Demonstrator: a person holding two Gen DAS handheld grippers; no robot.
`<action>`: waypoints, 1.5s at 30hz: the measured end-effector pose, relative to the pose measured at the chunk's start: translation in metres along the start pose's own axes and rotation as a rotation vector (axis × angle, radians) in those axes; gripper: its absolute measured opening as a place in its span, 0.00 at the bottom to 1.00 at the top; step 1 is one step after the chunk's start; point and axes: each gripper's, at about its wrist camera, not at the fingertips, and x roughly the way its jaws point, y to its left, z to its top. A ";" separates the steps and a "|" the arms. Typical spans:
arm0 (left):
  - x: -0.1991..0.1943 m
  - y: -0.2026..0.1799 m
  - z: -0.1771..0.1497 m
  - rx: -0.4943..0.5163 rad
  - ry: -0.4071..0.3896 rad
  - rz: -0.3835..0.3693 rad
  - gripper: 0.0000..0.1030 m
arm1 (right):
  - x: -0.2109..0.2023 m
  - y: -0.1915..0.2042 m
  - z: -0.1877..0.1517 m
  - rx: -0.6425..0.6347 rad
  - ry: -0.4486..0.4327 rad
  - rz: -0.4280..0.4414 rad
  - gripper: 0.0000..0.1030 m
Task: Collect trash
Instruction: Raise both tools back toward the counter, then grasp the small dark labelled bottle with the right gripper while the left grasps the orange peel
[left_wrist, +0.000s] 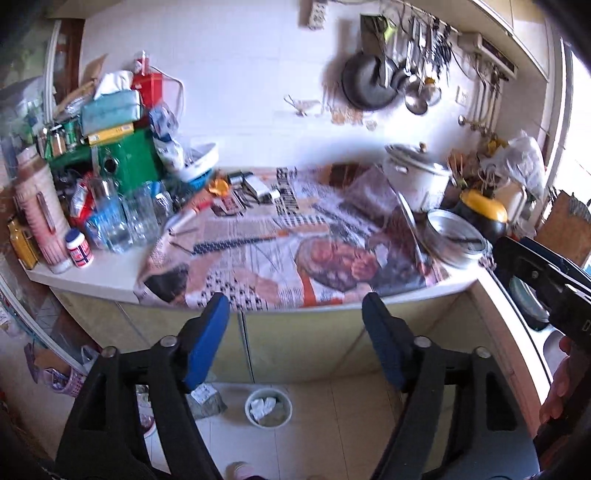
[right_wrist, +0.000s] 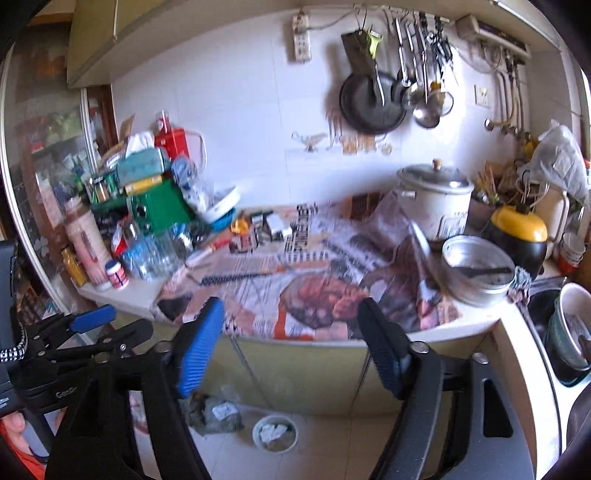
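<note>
Hovering: two grippers, left gripper (left_wrist: 295, 332) and right gripper (right_wrist: 291, 339) empty; one bin (left_wrist: 268, 408).

A small round bin (left_wrist: 268, 408) stands upright on the floor, holding crumpled white paper (left_wrist: 263, 404).

The left gripper (left_wrist: 295, 332) points forward and downward, jaws apart with nothing between them. The right gripper (right_wrist: 291, 343) is likewise spread and empty, at its three o'clock.
</note>
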 end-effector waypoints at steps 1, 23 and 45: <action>0.000 0.003 0.004 -0.006 -0.005 0.004 0.79 | 0.000 0.000 0.003 -0.004 -0.007 -0.003 0.80; 0.144 0.120 0.137 0.011 -0.041 -0.018 0.89 | 0.162 0.039 0.075 0.003 0.036 -0.169 0.95; 0.291 0.151 0.168 -0.128 0.130 0.180 0.89 | 0.355 0.004 0.116 -0.052 0.279 0.001 1.00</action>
